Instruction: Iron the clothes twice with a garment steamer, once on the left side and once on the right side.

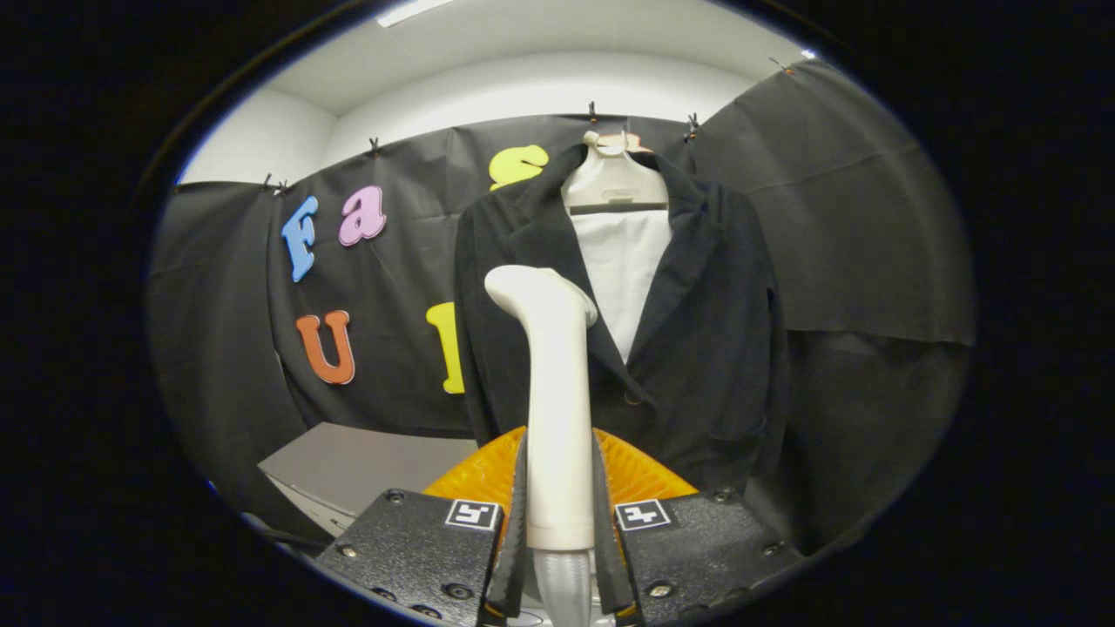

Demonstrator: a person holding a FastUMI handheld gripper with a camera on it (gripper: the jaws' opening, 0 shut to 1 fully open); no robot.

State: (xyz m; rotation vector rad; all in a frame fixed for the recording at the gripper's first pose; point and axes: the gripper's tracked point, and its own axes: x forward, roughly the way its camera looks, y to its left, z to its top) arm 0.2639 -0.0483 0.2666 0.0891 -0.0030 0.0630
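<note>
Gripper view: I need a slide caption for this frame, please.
Gripper shut on the white garment steamer, held upright before a dark jacket on a hanger.

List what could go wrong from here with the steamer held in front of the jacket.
1. The tool is shut on the steamer low on its handle, with the head high above the fingers; it may tilt or slip when pressed.
2. The jacket hangs loose on a hanger, so it could swing away.
3. The head may catch the lapel edge beside the white shirt.
</note>
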